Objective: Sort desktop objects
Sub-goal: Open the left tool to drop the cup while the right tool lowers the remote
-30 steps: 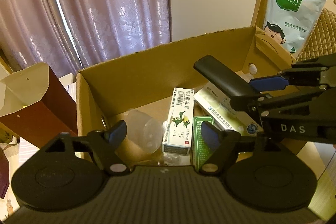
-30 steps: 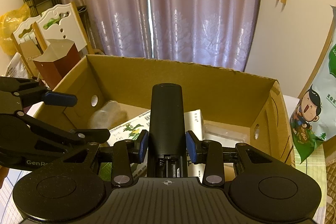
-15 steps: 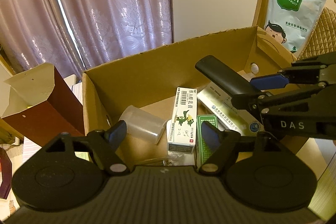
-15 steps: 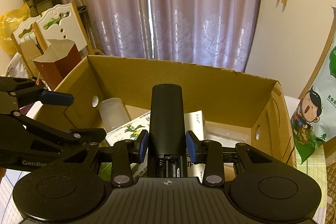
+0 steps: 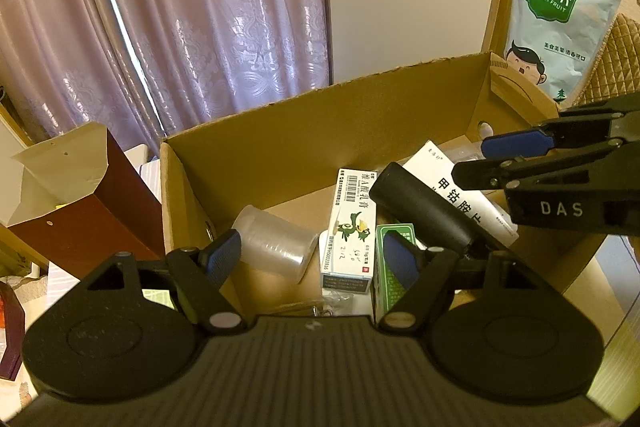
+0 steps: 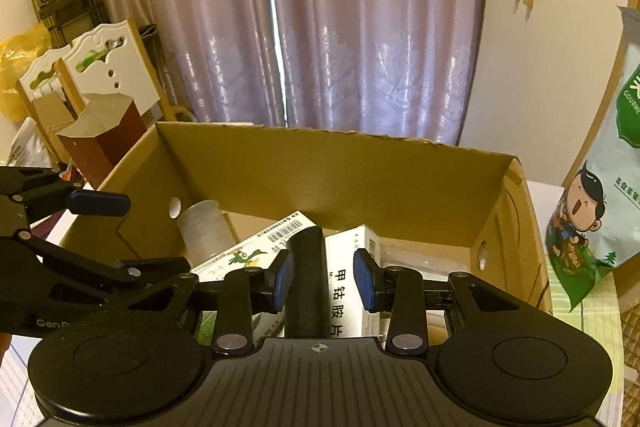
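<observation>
Curtained room, cardboard box (image 5: 280,155) on bench; black remote (image 6: 306,279) lies in it on medicine cartons; right gripper (image 6: 324,285) jaws spread off it, left gripper (image 5: 310,259) empty-wide; withdraw straight, don't nudge.

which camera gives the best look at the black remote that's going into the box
The left wrist view. It shows the black remote from the side, nearly full length, lying tilted on the medicine boxes. The right wrist view sees it end-on, foreshortened between the open right gripper's fingers.
</observation>
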